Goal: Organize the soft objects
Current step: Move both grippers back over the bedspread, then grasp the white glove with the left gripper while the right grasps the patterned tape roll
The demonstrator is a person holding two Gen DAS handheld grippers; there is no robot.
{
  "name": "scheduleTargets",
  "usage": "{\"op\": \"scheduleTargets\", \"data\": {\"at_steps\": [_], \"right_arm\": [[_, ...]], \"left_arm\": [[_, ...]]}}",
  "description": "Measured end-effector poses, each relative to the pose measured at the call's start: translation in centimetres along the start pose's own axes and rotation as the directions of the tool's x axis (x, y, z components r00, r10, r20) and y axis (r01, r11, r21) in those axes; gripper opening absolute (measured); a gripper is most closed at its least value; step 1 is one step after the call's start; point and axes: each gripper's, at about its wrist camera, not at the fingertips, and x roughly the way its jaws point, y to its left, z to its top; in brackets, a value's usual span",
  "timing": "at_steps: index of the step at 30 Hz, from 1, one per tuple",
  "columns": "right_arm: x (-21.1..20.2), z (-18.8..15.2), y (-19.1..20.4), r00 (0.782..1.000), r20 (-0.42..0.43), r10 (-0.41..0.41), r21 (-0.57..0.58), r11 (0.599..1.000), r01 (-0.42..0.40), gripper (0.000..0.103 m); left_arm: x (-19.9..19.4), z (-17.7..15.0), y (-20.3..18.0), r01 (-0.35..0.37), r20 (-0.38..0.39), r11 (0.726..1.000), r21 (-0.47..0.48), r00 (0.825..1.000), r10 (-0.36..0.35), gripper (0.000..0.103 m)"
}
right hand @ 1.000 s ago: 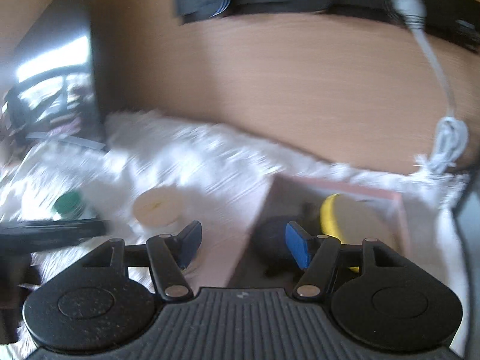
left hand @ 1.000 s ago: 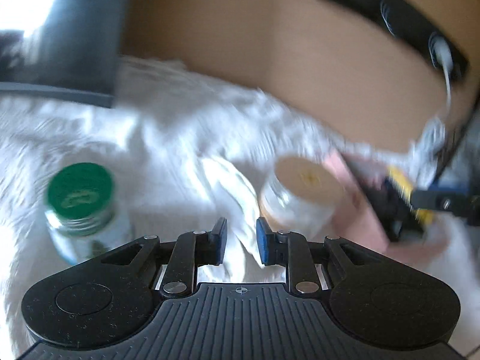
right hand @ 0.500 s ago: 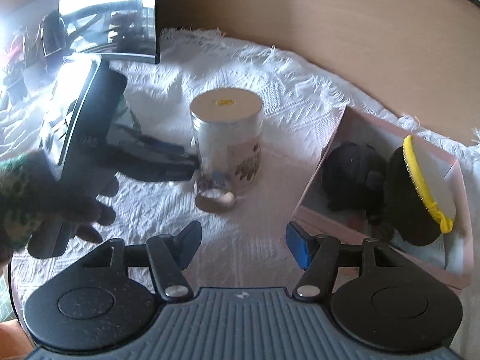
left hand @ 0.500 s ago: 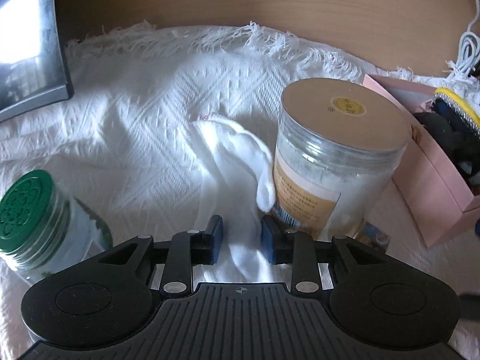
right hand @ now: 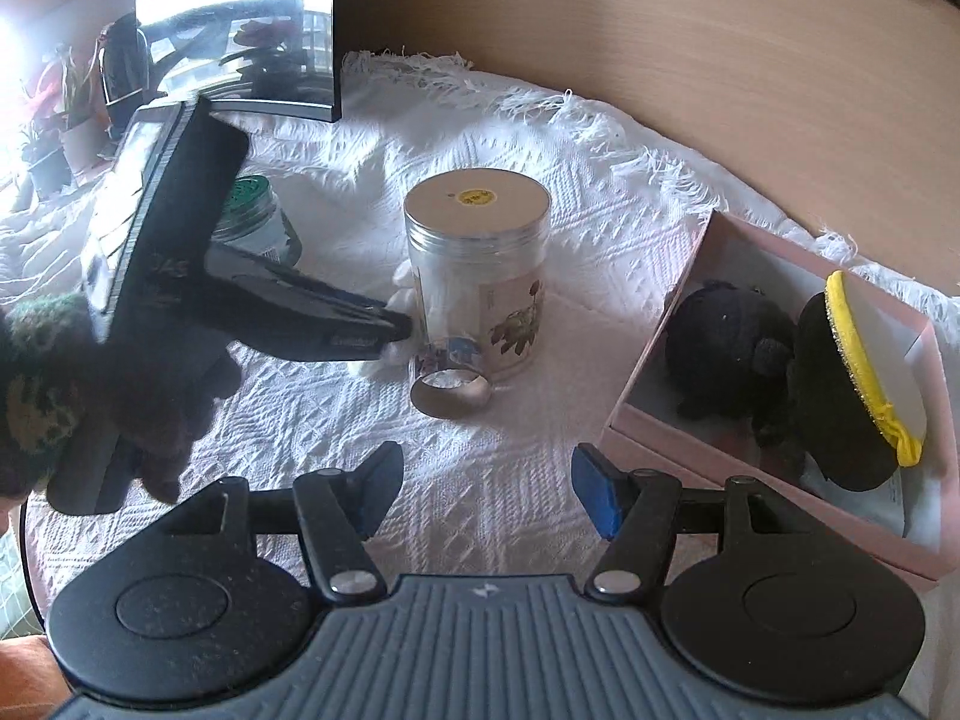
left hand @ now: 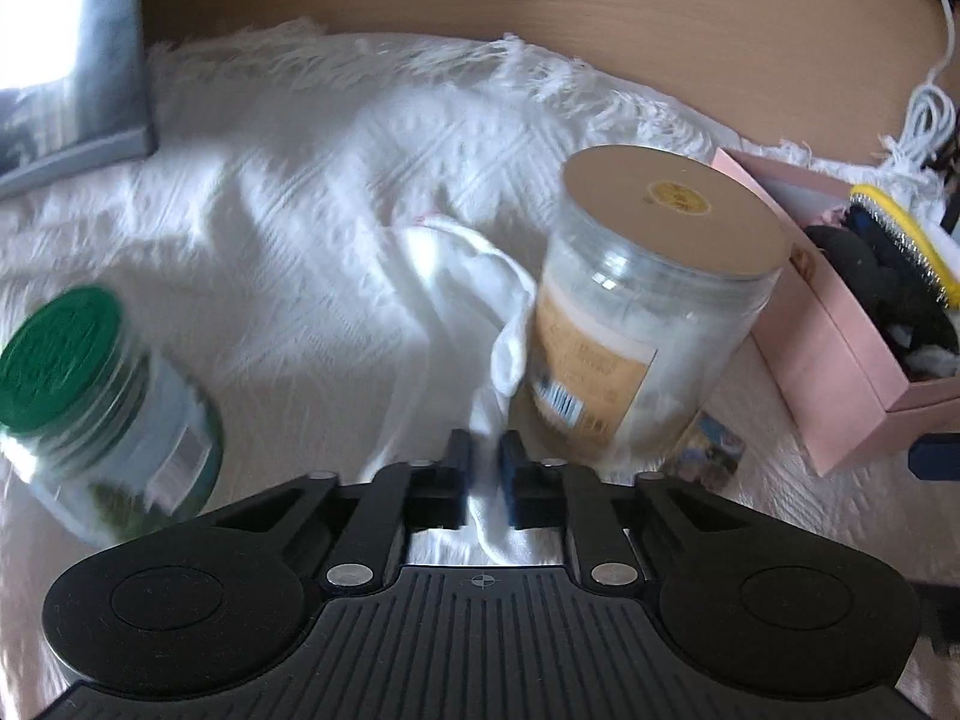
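Observation:
A crumpled white sock (left hand: 468,288) lies on the white woven cloth (left hand: 300,210), against a clear jar with a tan lid (left hand: 648,312). My left gripper (left hand: 483,468) is shut on the sock's near end, which bulges out below the pads. In the right wrist view the left gripper (right hand: 396,330) reaches beside that jar (right hand: 480,276), held by a gloved hand (right hand: 150,402). My right gripper (right hand: 486,492) hangs open over bare cloth, with nothing between its fingers. To the right, a pink box (right hand: 660,312) holds a black soft item (right hand: 726,348) and a black, yellow-edged one (right hand: 852,396).
A green-lidded jar (left hand: 90,372) stands left of my left gripper. A small glass jar (right hand: 450,387) lies on its side in front of the tan-lidded jar. A dark screen (right hand: 240,30) stands at the back left. A white cable (left hand: 930,114) lies behind the pink box (left hand: 840,360).
My left gripper's jaws have closed on the white sock, which lay between them half a second ago. Both hands came down from a blurred sweep; the right gripper has since held still.

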Motion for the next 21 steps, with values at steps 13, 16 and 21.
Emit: {"op": "scheduleTargets", "data": {"at_steps": [13, 16, 21], "right_arm": [[0.0, -0.6, -0.5, 1.0, -0.003, -0.001, -0.001, 1.0, 0.001, 0.063], [0.1, -0.6, -0.4, 1.0, -0.003, 0.001, -0.007, 1.0, -0.001, 0.063], [0.1, -0.7, -0.4, 1.0, 0.0, 0.01, -0.004, 1.0, -0.01, 0.063]], "left_arm": [[-6.1, -4.1, 3.8, -0.084, -0.003, 0.992, -0.091, 0.996, 0.085, 0.011], [-8.1, -3.8, 4.2, 0.055, 0.056, 0.99, -0.13, 0.997, -0.048, 0.011], [-10.7, -2.3, 4.3, 0.193, 0.197, 0.969, -0.151, 0.967, -0.162, 0.017]]}}
